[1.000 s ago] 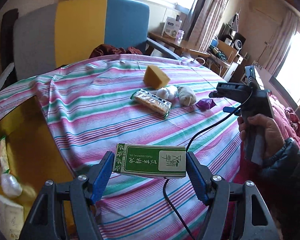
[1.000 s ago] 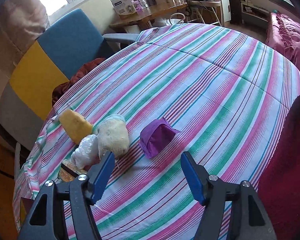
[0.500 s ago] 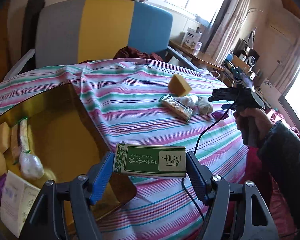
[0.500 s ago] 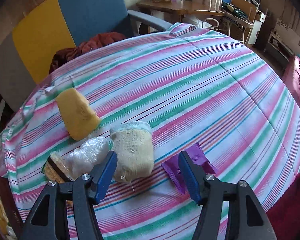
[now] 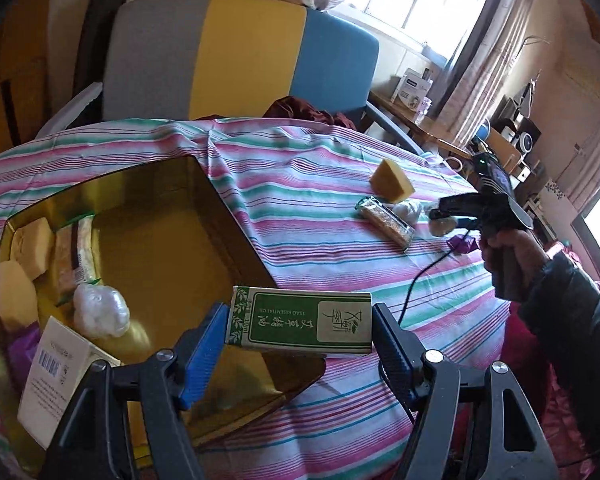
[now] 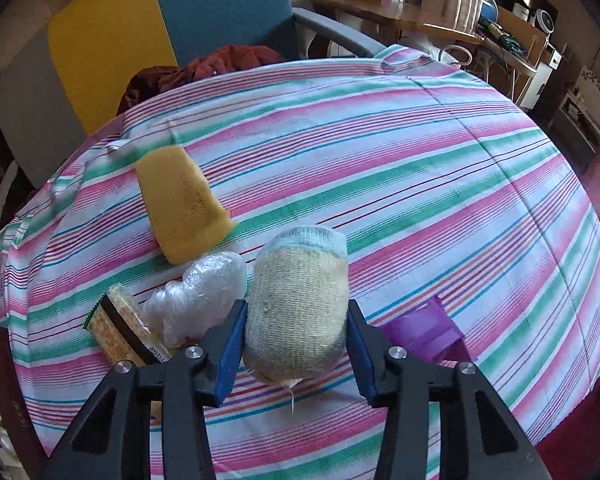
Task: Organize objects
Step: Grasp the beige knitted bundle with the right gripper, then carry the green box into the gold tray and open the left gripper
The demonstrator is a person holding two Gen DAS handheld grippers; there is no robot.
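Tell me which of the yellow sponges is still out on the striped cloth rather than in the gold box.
The wedge-shaped yellow sponge, lying alone on the striped cloth beside the plastic-wrapped bundle. The other yellow sponges already sit inside the gold box.

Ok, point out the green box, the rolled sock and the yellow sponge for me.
green box (image 5: 300, 318): left wrist view, middle of its printed face.
rolled sock (image 6: 298, 300): right wrist view, its knitted body.
yellow sponge (image 6: 180, 204): right wrist view, centre of its top.
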